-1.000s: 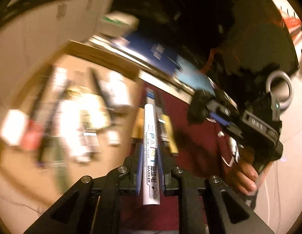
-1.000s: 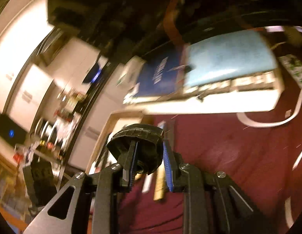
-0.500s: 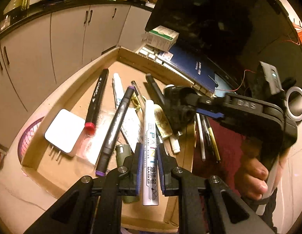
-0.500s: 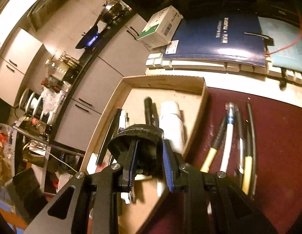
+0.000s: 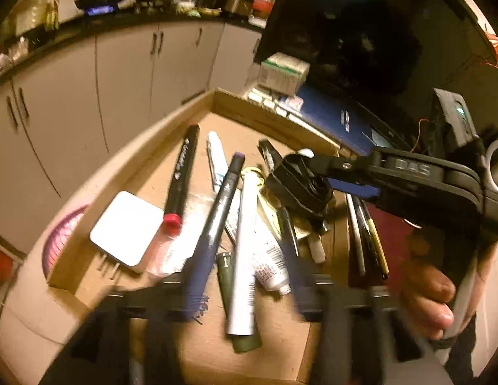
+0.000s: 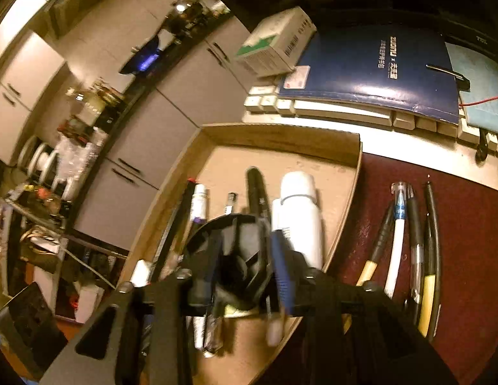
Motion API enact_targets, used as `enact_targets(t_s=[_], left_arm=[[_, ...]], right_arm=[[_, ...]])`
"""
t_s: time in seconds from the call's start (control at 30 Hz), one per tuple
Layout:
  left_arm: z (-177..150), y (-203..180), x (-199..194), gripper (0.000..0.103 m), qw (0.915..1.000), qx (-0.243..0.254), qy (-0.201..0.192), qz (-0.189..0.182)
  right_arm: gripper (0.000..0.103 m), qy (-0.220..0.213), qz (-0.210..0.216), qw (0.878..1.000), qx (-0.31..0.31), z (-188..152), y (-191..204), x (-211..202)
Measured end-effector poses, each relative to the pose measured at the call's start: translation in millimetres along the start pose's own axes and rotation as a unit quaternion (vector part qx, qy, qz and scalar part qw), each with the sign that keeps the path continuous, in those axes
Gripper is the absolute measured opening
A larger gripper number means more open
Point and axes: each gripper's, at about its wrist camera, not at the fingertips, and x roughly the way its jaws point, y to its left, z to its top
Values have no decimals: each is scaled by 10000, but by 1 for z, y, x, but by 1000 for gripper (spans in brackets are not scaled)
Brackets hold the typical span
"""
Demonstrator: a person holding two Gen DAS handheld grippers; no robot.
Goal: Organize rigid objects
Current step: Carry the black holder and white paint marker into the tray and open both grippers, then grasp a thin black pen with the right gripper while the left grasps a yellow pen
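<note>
- Progress: most items lie in my box — markers, white marker, tube, white charger.
- Left tongs: spread apart, blurred, empty; the white marker lies between them on the pile.
- Right tongs: clamped on a black reel, above the box.
- Remaining, in my judgement: place the reel; collect pens from the red surface beside the box.
</note>
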Motion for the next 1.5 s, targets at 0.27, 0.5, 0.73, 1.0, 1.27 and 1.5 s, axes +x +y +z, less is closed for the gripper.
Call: enact_targets(t_s=[0.27,0.5,0.73,1.0,1.27,1.5], left_arm=[[-6,-15,-19,74,9990,296,-293,187],[-10,-15,-32,78,9987,287,-360,234],[-13,-31,-35,78,9990,334,-265,-108],[-16,-53,-32,78,9981,569,-194,-144],[-15,-55,-28,78,9981,592,-134,-118],[-14,-79,-24,78,9963,810,-57,-294]], right_arm=[[46,-380,56,9990,-224,-25,10,-39],[49,-590,120,9975,-382,-45,3,-76],[44,-695,-283,9967,306,-42,-74,-104],[12,-18,-947,9943,479,-27,-112,-57],[11,295,-1619,9861,-243,-21,-89,-29],[10,320,-1951,9781,-651,-26,-82,-29]])
